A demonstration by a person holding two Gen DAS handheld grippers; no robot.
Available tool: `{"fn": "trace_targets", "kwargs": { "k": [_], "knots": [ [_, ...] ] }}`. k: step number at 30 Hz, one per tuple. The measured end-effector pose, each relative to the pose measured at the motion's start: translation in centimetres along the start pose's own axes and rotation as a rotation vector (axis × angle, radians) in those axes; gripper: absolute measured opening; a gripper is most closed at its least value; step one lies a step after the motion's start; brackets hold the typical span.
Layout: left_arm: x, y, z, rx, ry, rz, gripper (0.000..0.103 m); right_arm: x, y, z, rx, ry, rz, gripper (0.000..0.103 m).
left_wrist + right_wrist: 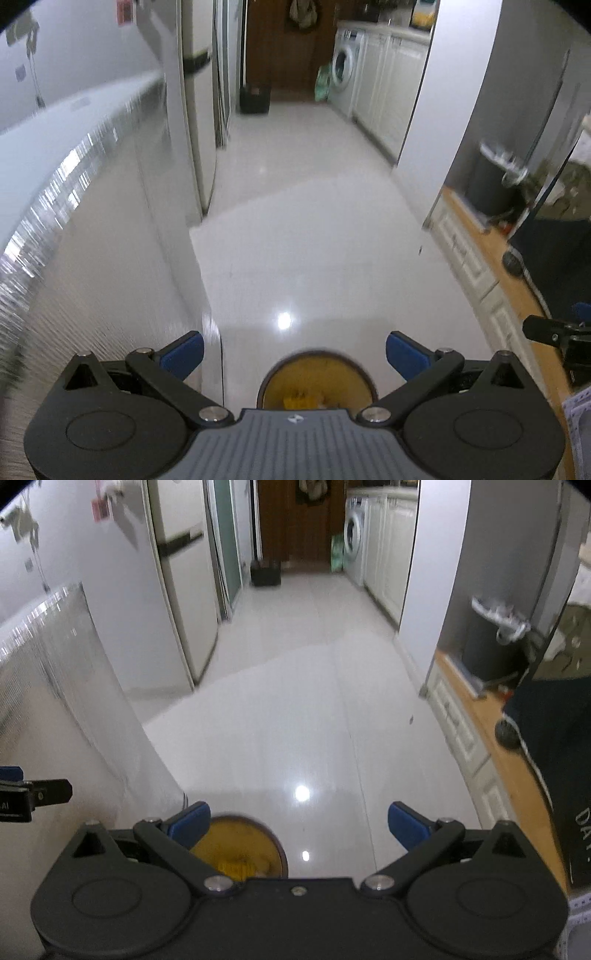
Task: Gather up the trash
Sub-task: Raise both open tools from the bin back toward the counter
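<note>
Left hand-held gripper point(294, 354) with fingers spread wide, nothing between them; right hand-held gripper point(298, 825) likewise spread and empty. Both held above a glossy white floor point(314, 240), looking down a hallway toward a washer point(344, 79) at the far end.

Directly below: a round bin point(317, 384) with a yellow liner, some yellow scraps inside, sitting on the floor just under the left tool and partly behind the left finger in the right wrist view point(240, 849). Probably the drop point for trash.

Step in hand, by judgement: between pickups, or searching, since neither tool carries anything and no loose trash shows on the open floor. Next move likely calls for finding a piece, perhaps along the worktop point(480, 236) at right, where clutter sits near a dark canister point(491, 184); too blurred to name any item there.

Writing: white letters on a dark panel point(554, 757) at right, seemingly "DAY" though cropped; "AI" on the neighbouring tool's edge in the right view. Red sticker point(100, 509) on the wall, unreadable.
</note>
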State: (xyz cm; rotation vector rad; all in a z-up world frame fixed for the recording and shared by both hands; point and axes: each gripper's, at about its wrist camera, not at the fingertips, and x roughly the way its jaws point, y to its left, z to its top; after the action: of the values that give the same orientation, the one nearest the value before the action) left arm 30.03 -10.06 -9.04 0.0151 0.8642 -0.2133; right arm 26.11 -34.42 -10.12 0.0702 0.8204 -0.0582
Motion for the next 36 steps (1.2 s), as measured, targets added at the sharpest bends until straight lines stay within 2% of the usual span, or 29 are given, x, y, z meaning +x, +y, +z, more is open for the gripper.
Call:
{"fn": "trace_targets", "kwargs": {
  "k": [4,10,19,25,30,36],
  "knots": [
    [-3.2,-0.1,0.9,-0.014,-0.099,-0.02,0.103,-2.3,0.5,1.1,-0.006,-0.075,0.019,0.103],
    [-8.9,-0.4,2.3,0.002,-0.232,-0.01,0.103,-6.0,2.2,2.6,-0.046,-0.193,0.047,0.103],
    [-17.1,2.7,3.7,0.014,-0.375,0.029,0.103,-13.1,7.2,5.3,-0.108,-0.396,0.155,0.103],
    [-21.3,6.6,4.1,0.03,-0.432,0.126,0.103,-16.0,11.7,6.7,-0.142,-0.488,0.241,0.103],
    [-23.7,11.4,4.2,0.02,-0.452,0.224,0.103,-16.5,16.1,7.2,-0.201,-0.498,0.284,0.103],
    [-25.1,17.4,4.4,0.025,-0.427,0.354,0.103,-16.4,21.7,7.9,-0.257,-0.481,0.35,0.103]
  ]
}}
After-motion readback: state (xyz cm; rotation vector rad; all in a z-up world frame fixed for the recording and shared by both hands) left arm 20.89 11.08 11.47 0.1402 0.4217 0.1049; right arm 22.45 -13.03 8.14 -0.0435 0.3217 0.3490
